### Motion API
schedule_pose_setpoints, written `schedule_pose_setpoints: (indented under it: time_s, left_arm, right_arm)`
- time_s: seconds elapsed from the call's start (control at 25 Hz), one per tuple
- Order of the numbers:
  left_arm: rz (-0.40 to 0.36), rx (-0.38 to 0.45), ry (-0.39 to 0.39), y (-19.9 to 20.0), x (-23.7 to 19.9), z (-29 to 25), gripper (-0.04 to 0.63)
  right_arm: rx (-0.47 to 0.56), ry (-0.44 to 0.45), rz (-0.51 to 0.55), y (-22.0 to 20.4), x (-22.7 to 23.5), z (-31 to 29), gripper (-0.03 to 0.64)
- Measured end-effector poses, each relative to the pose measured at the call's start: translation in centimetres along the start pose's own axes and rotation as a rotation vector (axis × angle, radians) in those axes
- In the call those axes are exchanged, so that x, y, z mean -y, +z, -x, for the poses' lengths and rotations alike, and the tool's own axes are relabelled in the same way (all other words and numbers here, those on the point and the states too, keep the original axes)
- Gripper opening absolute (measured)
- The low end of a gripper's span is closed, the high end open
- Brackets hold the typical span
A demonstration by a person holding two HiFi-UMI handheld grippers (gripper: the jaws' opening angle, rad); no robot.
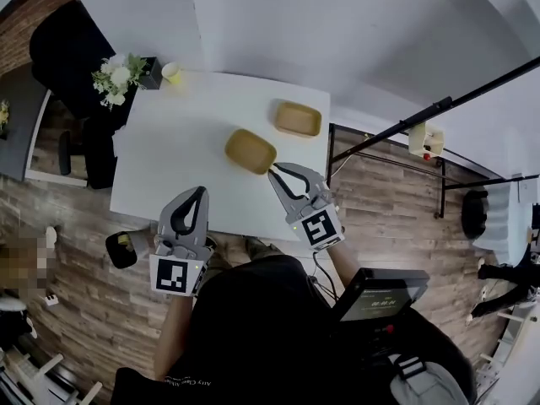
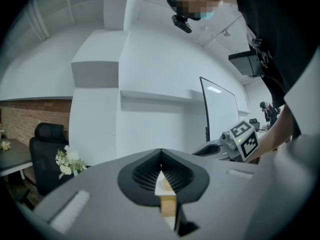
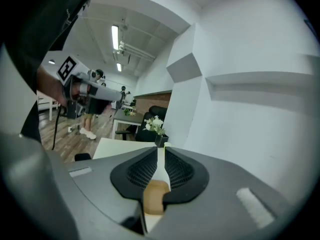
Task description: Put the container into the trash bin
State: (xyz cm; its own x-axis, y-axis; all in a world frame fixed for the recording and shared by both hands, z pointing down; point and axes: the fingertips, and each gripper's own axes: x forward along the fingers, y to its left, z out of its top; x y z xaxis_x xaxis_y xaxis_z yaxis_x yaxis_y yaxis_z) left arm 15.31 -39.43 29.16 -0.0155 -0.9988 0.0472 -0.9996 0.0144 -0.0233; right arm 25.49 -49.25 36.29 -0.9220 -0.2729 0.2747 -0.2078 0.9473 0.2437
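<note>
Fingers on my right gripper point(image 1: 278, 169) stand a narrow slot apart, with nothing pressed between the pads. Through that slot, in the right gripper view, the container point(image 3: 156, 196) shows low and just ahead. From above, its near rim lies just past those fingertips; whether they touch it I cannot tell. My left gripper point(image 1: 202, 191) has its tips together and empty, just inside the table's near edge and well to the left of the container.

Further out and to the right of my right fingertips, a second container point(image 1: 298, 118) sits near the table's far right corner. Well ahead of my left fingertips, at the far left corner, are white flowers point(image 1: 116, 74) in a dark pot point(image 1: 150, 72) and a small yellow cup point(image 1: 171, 72), with a black chair point(image 1: 67, 49) beyond. Only open tabletop lies between my fingertips and the containers.

Both containers are tan, shallow, matte trays with rounded corners. The table point(image 1: 169, 159) is flat, white and smooth. My finger pads point(image 3: 142, 170) are black and ribbed, set in grey shells.

Right of my right fingers the table edge drops to wood-plank floor point(image 1: 380, 218), where a black metal frame point(image 1: 396, 129) stands. Ahead of my left fingers the tabletop is bare.
</note>
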Motion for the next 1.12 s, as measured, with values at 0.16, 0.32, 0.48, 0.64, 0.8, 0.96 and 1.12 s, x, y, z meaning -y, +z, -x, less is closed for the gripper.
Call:
schedule_pose_setpoints:
  time_s: [0.16,0.32,0.48,0.64,0.8,0.96,1.12]
  left_arm:
    - [0.008,-0.028,0.035,-0.7,-1.2,0.8,0.002]
    - [0.008,-0.049,0.064,-1.2,-2.1,1.5,0.002]
    - [0.015,-0.077,0.093,-1.8,-2.8,2.3,0.002]
    - [0.019,-0.089,0.116,-2.1,-3.0,2.8,0.002]
    - [0.021,-0.084,0.130,-2.3,-3.0,3.1,0.002]
    - [0.024,-0.077,0.134,-2.4,-2.9,3.1,0.002]
    - [0.027,-0.066,0.139,-2.4,-2.8,3.2,0.002]
  right_arm:
    - [-0.101,0.085,0.106,-4.1,0.1,-2.8,0.077]
    - [-0.191,0.178,0.153,-8.2,-0.6,-5.6,0.087]
    - [-0.275,0.247,0.182,-12.2,-1.8,-7.8,0.098]
    - [-0.344,0.301,0.197,-15.6,-3.1,-9.0,0.104]
    - [-0.398,0.342,0.215,-18.3,-4.0,-9.5,0.114]
    - [-0.438,0.373,0.233,-20.1,-4.6,-9.9,0.118]
    - [-0.480,0.408,0.269,-22.0,-5.2,-10.3,0.121]
